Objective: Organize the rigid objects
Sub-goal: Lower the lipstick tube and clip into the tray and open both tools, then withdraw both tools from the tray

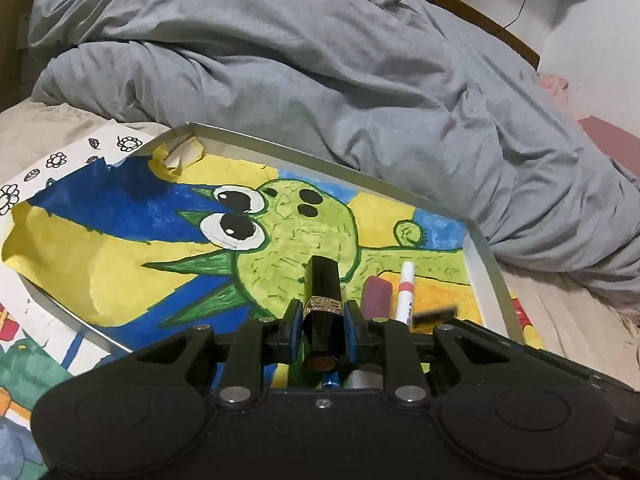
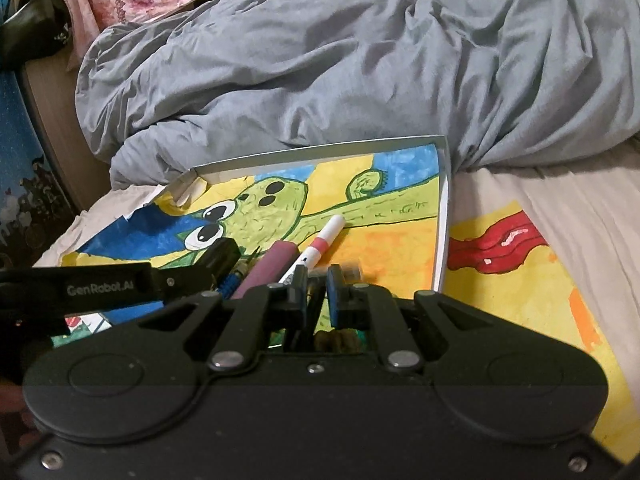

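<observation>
Two tools are in my view, both over a shallow white tray (image 1: 486, 256) that lies on the bed, with a grey duvet (image 1: 320, 60) bunched up just behind it. My left tool (image 1: 322, 320) is nearly closed, its blue pads pressing either side of a black lipstick tube (image 1: 322, 300) with a patterned gold band, held pointing away from me above the tray. My right tool (image 2: 318, 286) has its jaws almost together, with only a narrow gap showing; something thin and dark seems to sit between them, but it is blurred and I cannot tell what it is or whether it is truly gripped.

Inside the tray lies a bright painting of a green cactus creature (image 1: 280, 232) with big eyes on a blue and yellow ground. Resting on that painting, near the tray's right side, are a white marker (image 2: 320, 246) with a red band and a mauve tube (image 2: 268, 268) just beside it, lying side by side at a slant. From the right wrist camera a blue ridged pen (image 2: 228, 284) shows just left of the mauve tube, partly hidden by the left tool.

Another painting (image 2: 520, 264), yellow with a red shape, lies on the bedsheet right of the tray, and a sheet with flower outlines (image 1: 60, 160) pokes out beyond its far left corner
</observation>
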The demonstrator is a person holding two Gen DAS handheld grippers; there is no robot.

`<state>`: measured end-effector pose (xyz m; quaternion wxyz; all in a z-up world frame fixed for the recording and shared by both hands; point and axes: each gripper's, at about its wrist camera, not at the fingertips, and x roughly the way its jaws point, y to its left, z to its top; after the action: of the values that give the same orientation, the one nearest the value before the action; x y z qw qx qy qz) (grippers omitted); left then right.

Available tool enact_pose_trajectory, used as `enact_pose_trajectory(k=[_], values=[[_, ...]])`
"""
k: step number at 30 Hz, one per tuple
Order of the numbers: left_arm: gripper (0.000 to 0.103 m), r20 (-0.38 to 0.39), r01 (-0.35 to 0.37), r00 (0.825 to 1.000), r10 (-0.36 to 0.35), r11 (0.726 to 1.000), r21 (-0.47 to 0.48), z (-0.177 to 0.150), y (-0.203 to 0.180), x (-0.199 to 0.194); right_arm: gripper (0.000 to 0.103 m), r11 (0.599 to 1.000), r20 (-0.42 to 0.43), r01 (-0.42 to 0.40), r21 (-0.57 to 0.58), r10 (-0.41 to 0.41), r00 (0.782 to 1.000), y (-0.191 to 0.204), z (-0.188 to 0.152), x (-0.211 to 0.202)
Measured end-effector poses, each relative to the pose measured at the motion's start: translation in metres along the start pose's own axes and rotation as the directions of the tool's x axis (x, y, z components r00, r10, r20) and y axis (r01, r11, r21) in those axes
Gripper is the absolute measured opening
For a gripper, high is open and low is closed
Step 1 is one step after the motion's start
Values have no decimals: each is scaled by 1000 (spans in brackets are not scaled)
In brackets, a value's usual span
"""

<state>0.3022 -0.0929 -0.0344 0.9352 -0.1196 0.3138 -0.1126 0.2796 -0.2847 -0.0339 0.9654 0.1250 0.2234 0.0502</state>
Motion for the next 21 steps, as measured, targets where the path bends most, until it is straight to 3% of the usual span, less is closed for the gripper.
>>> enact_pose_trajectory(k=[5, 9, 14, 16, 21], values=[[24, 5, 6, 1000, -6, 999, -31, 4, 5, -10, 11, 1000, 3, 11, -14, -11, 1000, 2, 4, -12], [31, 26, 10, 1000, -10, 1000, -18, 9, 2, -26, 30, 1000, 22, 19, -23, -18, 1000, 4, 12, -28], [54, 75, 1, 997, -1, 1000, 3, 15, -1, -56, 53, 999, 48, 32, -44, -30, 998, 12, 21, -55], [60, 95, 1, 996, -2, 1000, 5, 16, -2, -68, 74, 998, 64, 40, -45, -37, 997, 15, 25, -68], [81, 156, 7, 988, -7, 1000, 3, 17, -4, -105, 96, 997, 114, 38, -66, -30, 993, 25, 31, -106]])
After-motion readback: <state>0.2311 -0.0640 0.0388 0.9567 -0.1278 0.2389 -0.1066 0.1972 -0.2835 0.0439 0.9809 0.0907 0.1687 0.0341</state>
